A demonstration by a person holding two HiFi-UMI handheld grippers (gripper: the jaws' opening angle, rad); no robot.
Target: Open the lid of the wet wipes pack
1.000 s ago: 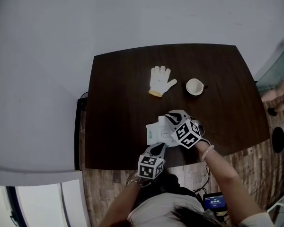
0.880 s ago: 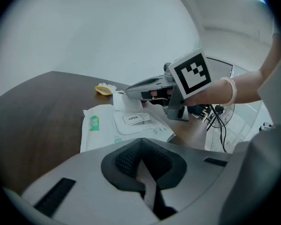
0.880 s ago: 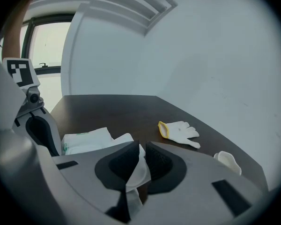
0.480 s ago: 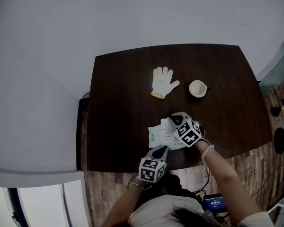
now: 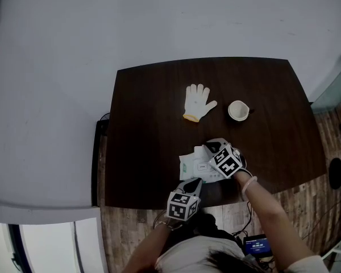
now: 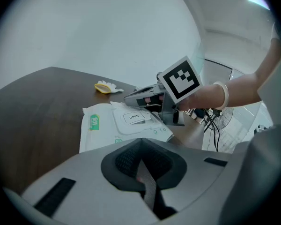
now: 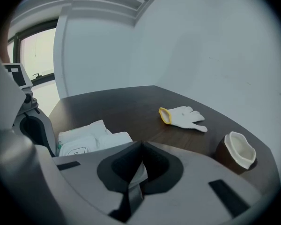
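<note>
One wet wipes pack [image 5: 194,165], one glove [image 5: 198,102], one cup [image 5: 237,110], one worktop [image 5: 148,129], and two grippers: left gripper [image 5: 195,181] and right gripper [image 5: 207,147].

From here I see a dark brown bench [image 5: 148,124] over a brown plank floor [image 5: 131,232]. The wet wipes pack [image 5: 193,165] is white with a green mark and black print. The glove [image 5: 198,101] is white with a yellow cuff. The cup [image 5: 238,110] is white inside and brown outside. The left claw [image 5: 192,182] and right claw [image 5: 211,145] are grey with black pads and black-and-white square markers.
</note>
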